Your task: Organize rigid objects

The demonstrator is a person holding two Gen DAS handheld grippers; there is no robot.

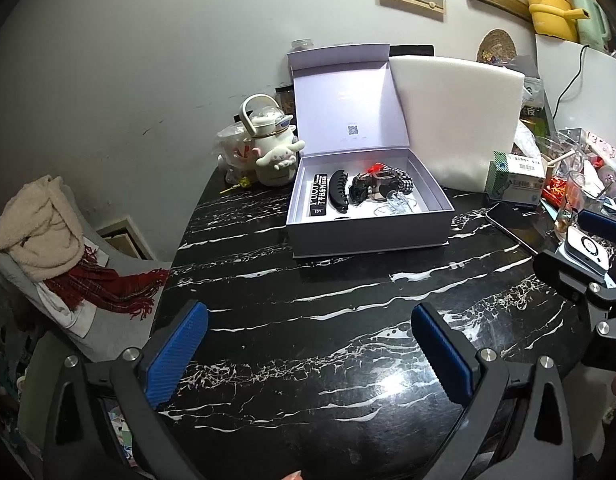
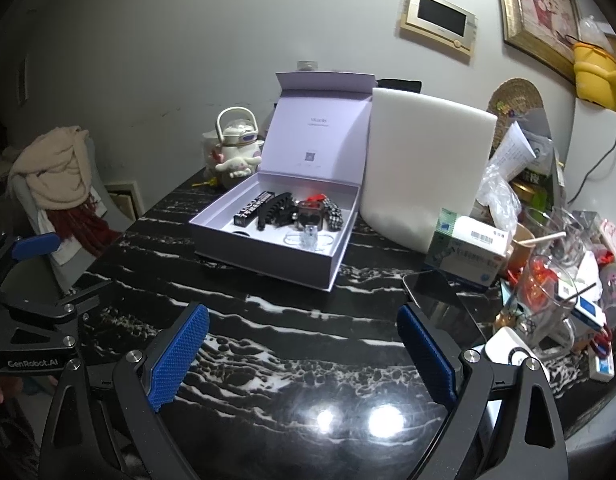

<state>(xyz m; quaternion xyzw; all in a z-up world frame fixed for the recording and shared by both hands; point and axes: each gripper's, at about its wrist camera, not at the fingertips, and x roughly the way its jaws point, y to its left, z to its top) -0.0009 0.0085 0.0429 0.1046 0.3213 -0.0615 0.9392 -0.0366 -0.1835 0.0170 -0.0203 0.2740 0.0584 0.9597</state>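
Observation:
An open lilac gift box (image 1: 368, 236) (image 2: 268, 258) stands on the black marble table (image 1: 308, 320) (image 2: 268, 340), lid upright. Inside lie a black printed tube (image 1: 318, 194) (image 2: 250, 206), a black claw clip (image 1: 340, 192) (image 2: 274, 208), a brown clip (image 1: 378, 184) (image 2: 310, 216), a checkered scrunchie (image 1: 404, 182) (image 2: 334, 214) and a clear clip (image 1: 398, 202) (image 2: 312, 236). My left gripper (image 1: 308, 352) is open and empty, well in front of the box. My right gripper (image 2: 304, 356) is open and empty, also in front of it.
A white foam board (image 1: 460, 120) (image 2: 424, 168) leans right of the box. A white plush kettle (image 1: 268, 148) (image 2: 236, 152) stands left of it. A phone (image 1: 512, 222) (image 2: 436, 296), medicine box (image 2: 468, 252), glasses and clutter crowd the right edge. A chair with scarves (image 1: 48, 240) stands left.

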